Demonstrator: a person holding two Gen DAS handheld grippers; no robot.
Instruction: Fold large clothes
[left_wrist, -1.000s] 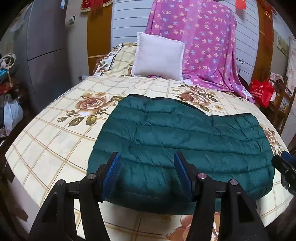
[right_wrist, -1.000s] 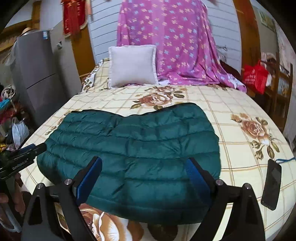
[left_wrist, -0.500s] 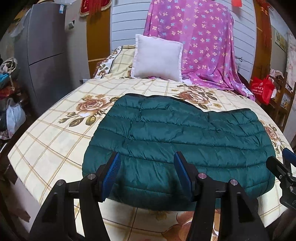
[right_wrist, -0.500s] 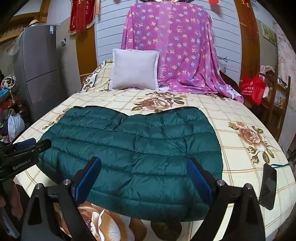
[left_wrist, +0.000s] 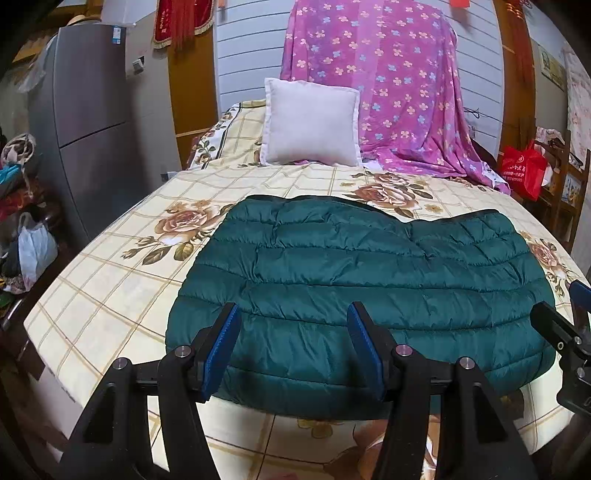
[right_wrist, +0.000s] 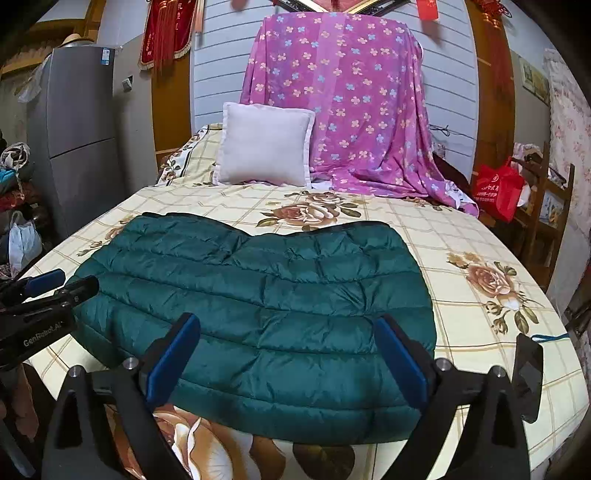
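A dark green quilted puffer jacket (left_wrist: 362, 291) lies folded flat on a floral-checked bed (left_wrist: 110, 266); it also shows in the right wrist view (right_wrist: 266, 306). My left gripper (left_wrist: 291, 343) is open and empty, held above the jacket's near left edge. My right gripper (right_wrist: 288, 358) is open wide and empty, above the jacket's near edge. The right gripper shows at the right edge of the left wrist view (left_wrist: 569, 325), and the left gripper at the left edge of the right wrist view (right_wrist: 48, 291).
A white pillow (left_wrist: 310, 122) and a purple flowered cloth (left_wrist: 391, 92) stand at the bed's head. A black phone (right_wrist: 528, 376) lies at the bed's right near corner. A grey fridge (left_wrist: 92, 136) and bags stand left; a red bag (right_wrist: 498, 192) on wooden shelving stands right.
Both grippers have drawn back and up from the jacket, so more of the bed and room shows. Both stay open. The jacket has not moved.
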